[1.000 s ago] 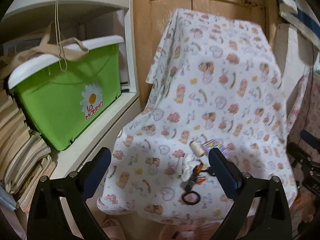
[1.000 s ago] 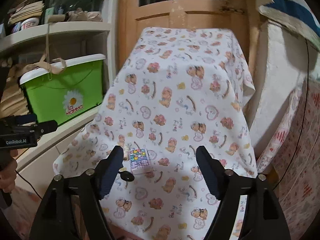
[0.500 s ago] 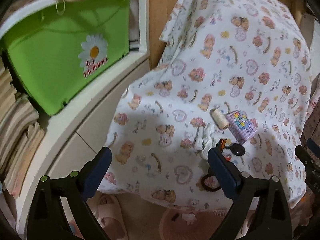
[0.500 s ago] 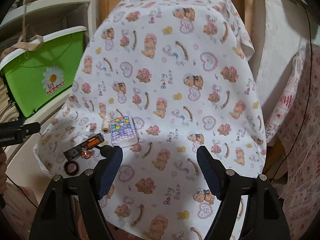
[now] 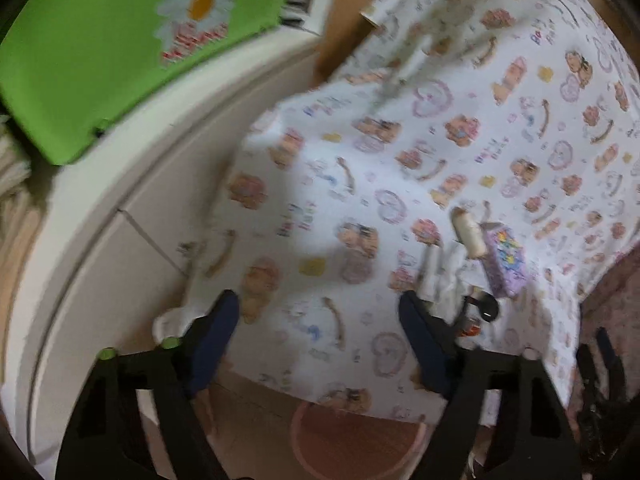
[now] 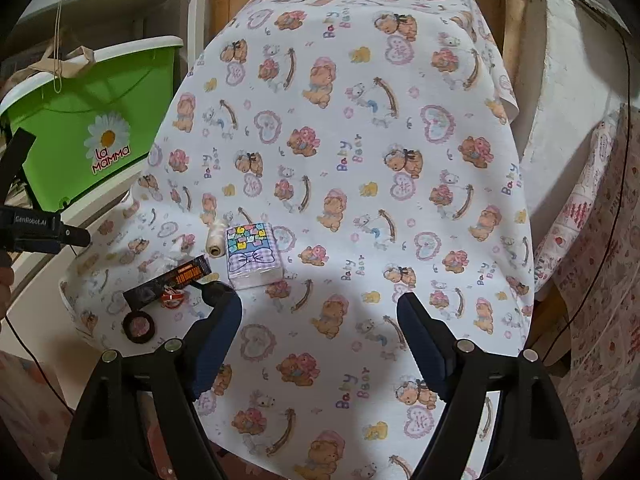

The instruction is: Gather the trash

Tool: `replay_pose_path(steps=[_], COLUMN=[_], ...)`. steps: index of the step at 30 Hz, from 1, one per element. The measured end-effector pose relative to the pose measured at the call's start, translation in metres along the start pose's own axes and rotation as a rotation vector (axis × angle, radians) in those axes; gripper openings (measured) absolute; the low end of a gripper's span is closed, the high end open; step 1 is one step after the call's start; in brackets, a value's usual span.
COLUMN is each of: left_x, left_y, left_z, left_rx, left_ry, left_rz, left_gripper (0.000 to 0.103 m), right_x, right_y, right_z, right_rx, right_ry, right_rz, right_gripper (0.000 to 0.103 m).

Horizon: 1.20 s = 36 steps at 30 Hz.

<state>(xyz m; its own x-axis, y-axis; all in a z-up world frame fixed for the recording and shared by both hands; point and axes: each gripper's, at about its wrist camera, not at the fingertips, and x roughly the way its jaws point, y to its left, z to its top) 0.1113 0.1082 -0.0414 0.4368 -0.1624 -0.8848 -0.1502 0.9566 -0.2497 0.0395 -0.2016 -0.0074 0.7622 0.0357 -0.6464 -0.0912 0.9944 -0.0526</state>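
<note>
At the far left of the right wrist view stands a bright green plastic storage box with a white rim and a daisy label (image 6: 92, 128), set on a white shelf unit (image 6: 100, 216). Just below it the black left gripper (image 6: 60, 236) reaches in from the edge. In its own blurred view the left gripper (image 5: 320, 328) has just been closing its jaws, yet they stand apart with only cloth between them, so it holds nothing.

Next comes the white cloth printed with teddy bears and hearts (image 6: 360, 160), draped over a table. Near its left front corner lies a small cluster: a round dark compact (image 6: 138, 326), a flat black and orange packet (image 6: 168, 280), a crumpled white scrap (image 6: 172, 258) just behind it, a spool of cream thread (image 6: 215, 237), and a lilac checked tissue pack with a bow print (image 6: 253, 256) touching the spool's right side.

The right gripper (image 6: 320, 320) hovers over bare cloth just right of the cluster, jaws wide, gripping nothing, its left finger (image 6: 218, 320) overlapping the packet's end.
</note>
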Motion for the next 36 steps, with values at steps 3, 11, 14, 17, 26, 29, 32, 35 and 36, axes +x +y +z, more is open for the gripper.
replay_pose_path(steps=[3,11,14,17,26,29,32,35,36], left_x=[0.005,0.005,0.008,0.015,0.051,0.039,0.023,0.007,0.001], left_y=[-0.003,-0.075,-0.101,-0.110,-0.100,-0.103,-0.108,-0.104,-0.102], left_z=[0.003,-0.030,-0.040,-0.042,-0.030,-0.032,-0.034,-0.036,-0.037], left_rx=[-0.021,0.225,0.307,0.325,0.230,0.250,0.287,0.290,0.289], left_ry=[0.018,0.003,-0.007,0.002,0.125,0.085,0.033,-0.008,-0.031], left_rz=[-0.027,-0.062,-0.050,-0.045,-0.075,-0.098,-0.093,-0.109,-0.105], left_gripper=[0.061,0.046,0.037,0.037,0.005,0.004,0.004,0.004,0.004], right_x=[0.002,0.014,0.018,0.019,0.014,0.012,0.013,0.013,0.013], right_y=[-0.001,-0.007,-0.006,-0.005,-0.001,-0.002,-0.002,-0.002,-0.002], right_z=[0.000,0.000,0.000,0.000,0.002,0.001,0.000,-0.001,-0.001], right_rx=[0.012,0.067,0.064,0.062,0.042,0.039,0.036,0.036,0.037], right_ry=[0.008,0.058,0.069,0.072,0.052,0.050,0.054,0.055,0.055], right_rz=[0.001,0.023,0.017,0.020,0.028,0.029,0.029,0.026,0.028], right_gripper=[0.082,0.082,0.082,0.082,0.082,0.082,0.082,0.082,0.082])
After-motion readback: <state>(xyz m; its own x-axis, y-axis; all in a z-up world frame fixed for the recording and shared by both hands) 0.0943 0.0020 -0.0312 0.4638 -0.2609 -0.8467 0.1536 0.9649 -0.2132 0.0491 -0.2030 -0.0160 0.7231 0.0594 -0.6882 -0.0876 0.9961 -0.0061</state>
